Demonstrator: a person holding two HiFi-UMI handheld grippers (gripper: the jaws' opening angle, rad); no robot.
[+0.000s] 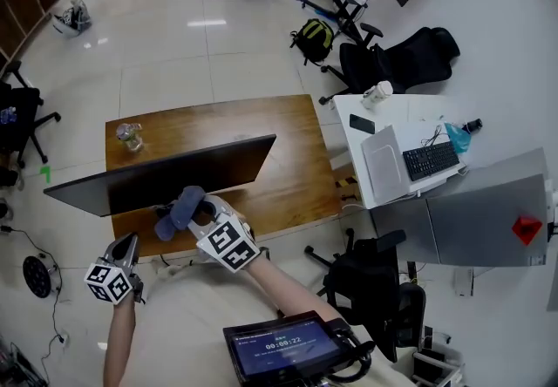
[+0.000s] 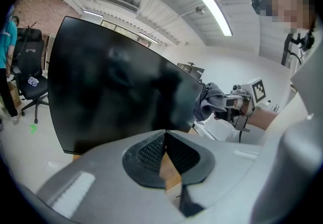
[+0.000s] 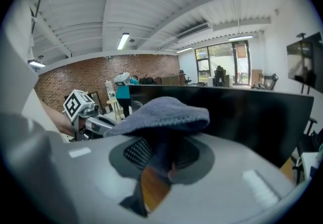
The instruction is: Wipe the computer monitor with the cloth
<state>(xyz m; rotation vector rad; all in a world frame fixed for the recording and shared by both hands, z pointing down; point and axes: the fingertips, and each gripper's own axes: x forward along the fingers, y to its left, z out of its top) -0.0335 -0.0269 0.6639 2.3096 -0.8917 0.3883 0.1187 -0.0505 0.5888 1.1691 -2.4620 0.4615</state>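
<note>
A black computer monitor (image 1: 166, 174) stands on a wooden table (image 1: 288, 150); its dark screen (image 2: 111, 87) fills the left gripper view. My right gripper (image 1: 193, 213) is shut on a grey-blue cloth (image 1: 180, 209), held at the lower middle of the screen side. The cloth (image 3: 161, 117) bunches over the pinched jaws in the right gripper view, with the monitor (image 3: 252, 112) to the right behind it. My left gripper (image 1: 131, 247) hangs below the monitor's left part, jaws shut with nothing between them (image 2: 165, 150). From there the cloth (image 2: 209, 101) shows at the screen's right edge.
A clear plastic bottle (image 1: 129, 137) lies on the table behind the monitor. To the right is a white desk (image 1: 384, 106) with a keyboard (image 1: 430, 160) and laptop. Office chairs (image 1: 401, 58) and a backpack (image 1: 314, 38) stand beyond. A tablet (image 1: 283, 346) sits at my chest.
</note>
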